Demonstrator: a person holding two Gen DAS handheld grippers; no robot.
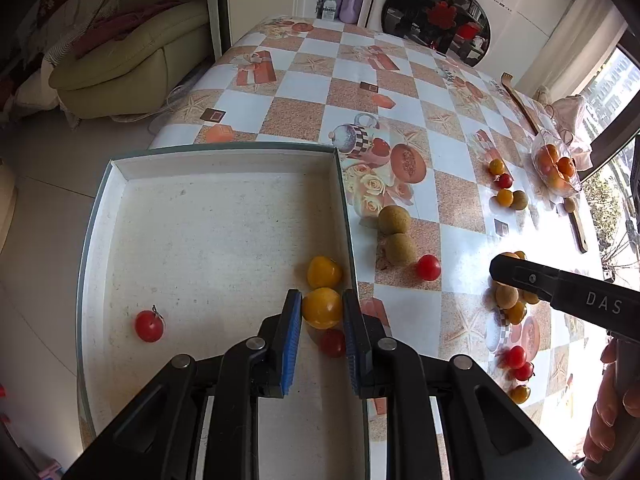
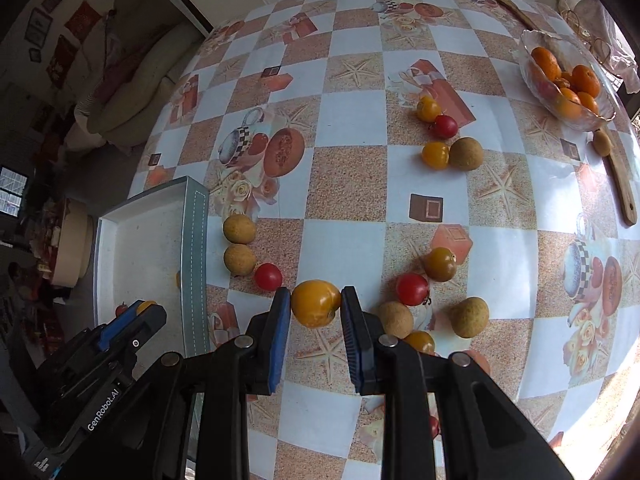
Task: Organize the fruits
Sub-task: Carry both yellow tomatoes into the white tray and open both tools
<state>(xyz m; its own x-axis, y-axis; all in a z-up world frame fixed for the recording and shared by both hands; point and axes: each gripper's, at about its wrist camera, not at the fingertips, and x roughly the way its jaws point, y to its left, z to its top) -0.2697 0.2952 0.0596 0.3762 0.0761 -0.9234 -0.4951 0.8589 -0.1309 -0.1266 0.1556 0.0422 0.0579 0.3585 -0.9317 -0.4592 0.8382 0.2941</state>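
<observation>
Left wrist view: each hand-held gripper is clenched on a yellow tomato above the table.

The left hand-held gripper pinches a yellow tomato between its blue pads, hanging over the white tray near its right wall; inside the tray lie another yellow tomato, a red tomato with a stem well to the left, and a second red one partly hidden behind the pads. In the right wrist view, the right hand-held gripper grasps its own yellow tomato over the checked table, just right of the tray. Two brown round fruits and a red cherry tomato sit beside the tray's outer wall. More tomatoes and brown fruits lie scattered farther right, and a glass bowl of oranges stands at the far edge.
</observation>
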